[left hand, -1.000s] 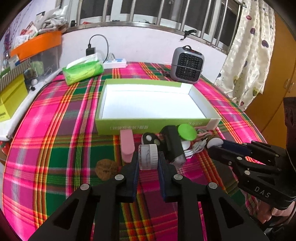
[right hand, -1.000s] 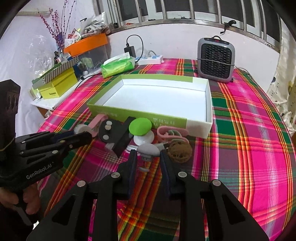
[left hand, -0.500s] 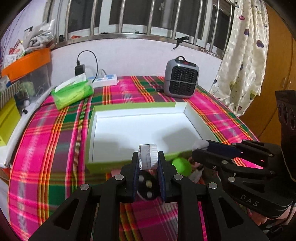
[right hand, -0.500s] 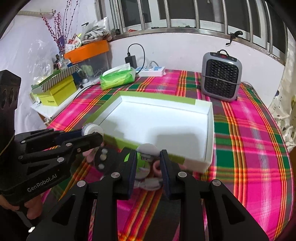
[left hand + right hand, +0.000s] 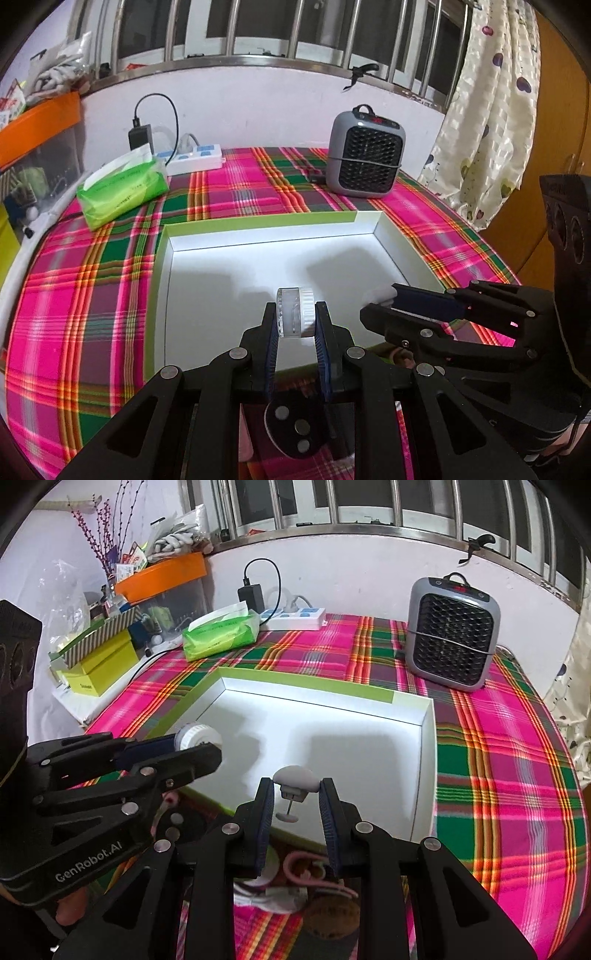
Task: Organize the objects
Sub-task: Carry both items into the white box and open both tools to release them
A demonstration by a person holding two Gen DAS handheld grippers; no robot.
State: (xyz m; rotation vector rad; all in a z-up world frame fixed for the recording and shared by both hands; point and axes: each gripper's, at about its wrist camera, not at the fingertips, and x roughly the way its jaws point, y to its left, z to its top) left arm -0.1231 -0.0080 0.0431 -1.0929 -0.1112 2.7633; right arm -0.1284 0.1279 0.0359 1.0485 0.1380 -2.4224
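fingers [image 5: 271, 332] clamp clear white-capped jar [image 5: 295, 312] above white-lined green box [image 5: 258, 225].

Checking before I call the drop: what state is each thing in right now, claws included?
Left claw: shut on the small white jar, held above the box.
Right claw: shut on the white mushroom-shaped piece, held above the box.
Green-rimmed box: open, nothing lying inside.
Tissue pack: opened, a tissue sticking out.
Power strip: black adapter plugged in.
Heater: upright; display lit red.
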